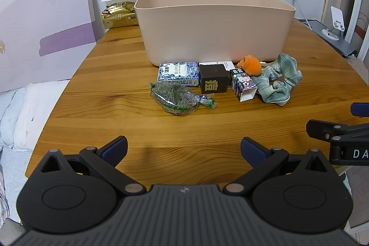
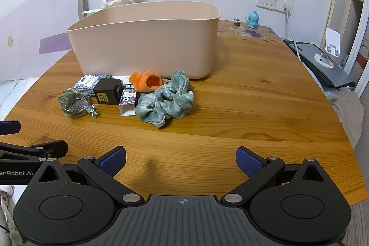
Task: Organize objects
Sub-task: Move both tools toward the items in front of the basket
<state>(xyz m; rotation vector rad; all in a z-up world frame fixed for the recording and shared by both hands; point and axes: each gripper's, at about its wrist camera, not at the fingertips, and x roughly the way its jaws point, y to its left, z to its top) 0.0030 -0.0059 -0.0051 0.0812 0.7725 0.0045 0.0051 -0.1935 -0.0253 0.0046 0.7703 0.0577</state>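
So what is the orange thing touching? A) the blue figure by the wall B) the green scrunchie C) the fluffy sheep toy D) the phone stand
B: the orange thing lies against the green scrunchie in front of the beige bin, far from the other three.

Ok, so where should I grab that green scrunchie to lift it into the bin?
Probably with the right gripper, from above. Pinch the near, bunched fold of the green scrunchie, away from the orange sock and cartoon box touching its far left. It is soft and lies flat, so any raised ruffle should hold.
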